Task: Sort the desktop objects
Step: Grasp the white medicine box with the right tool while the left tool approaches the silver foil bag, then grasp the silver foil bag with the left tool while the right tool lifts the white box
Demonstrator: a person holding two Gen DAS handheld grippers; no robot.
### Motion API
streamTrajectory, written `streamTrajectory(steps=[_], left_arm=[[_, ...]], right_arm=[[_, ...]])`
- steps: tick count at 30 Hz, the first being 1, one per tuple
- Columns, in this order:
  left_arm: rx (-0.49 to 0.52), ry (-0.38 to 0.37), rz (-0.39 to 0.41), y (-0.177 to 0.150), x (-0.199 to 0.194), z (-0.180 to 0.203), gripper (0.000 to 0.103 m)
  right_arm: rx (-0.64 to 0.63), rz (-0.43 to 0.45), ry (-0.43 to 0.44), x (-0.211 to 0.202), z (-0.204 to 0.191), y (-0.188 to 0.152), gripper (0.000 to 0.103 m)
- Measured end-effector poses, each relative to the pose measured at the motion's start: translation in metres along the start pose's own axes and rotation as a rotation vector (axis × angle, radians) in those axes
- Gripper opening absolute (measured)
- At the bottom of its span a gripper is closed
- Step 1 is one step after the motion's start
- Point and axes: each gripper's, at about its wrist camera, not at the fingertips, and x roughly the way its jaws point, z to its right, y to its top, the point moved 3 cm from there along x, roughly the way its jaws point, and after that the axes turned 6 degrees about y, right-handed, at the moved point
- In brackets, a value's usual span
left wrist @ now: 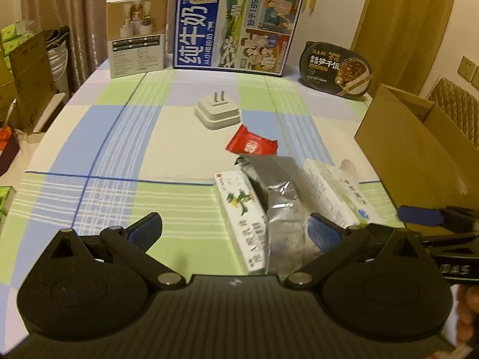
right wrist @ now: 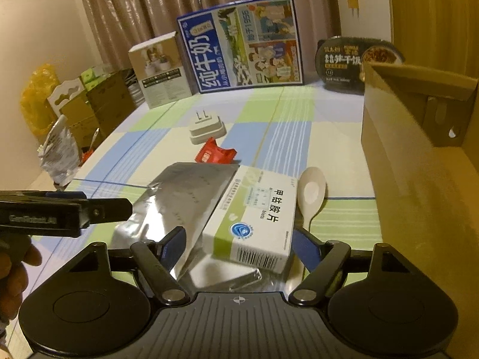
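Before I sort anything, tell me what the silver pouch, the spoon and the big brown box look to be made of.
Silver pouch: apparently metallised foil or foil laminate, shiny, with creases that catch the light.
Spoon: smooth, pale cream and slightly glossy; ceramic or plastic, the look leaves it open.
Big brown box: cardboard, matte brown, with folded flaps and a cut handle hole.

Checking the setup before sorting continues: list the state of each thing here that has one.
Left claw: open, empty.
Right claw: open, straddling the medicine box, pads apart from it.
Cardboard box: open on top.
Silver pouch: lying flat, partly under the medicine box.
Charger plug: prongs pointing up.
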Motion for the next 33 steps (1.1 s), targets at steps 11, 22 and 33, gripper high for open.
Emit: streamTrajectory(steps=[11, 22, 33], left_arm=[[0.047, -0.094, -0.012, 0.013, 0.023, 0.024, 0.101], [0.061, -0.11, -0.05, 0.01, 0.037, 0.02, 0.098], [0.085, -0.077, -0.06, 0.005, 0.033, 0.006, 0.097]], right_arm=[[0.078, -0.061, 0.009, 0.026, 0.022, -0.001, 0.074], [-0.04, -0.073, 0.026, 0.026, 0.001, -0.005, 0.072], [-0.139, -0.093, -0.026, 0.019, -0.013, -0.016, 0.072]])
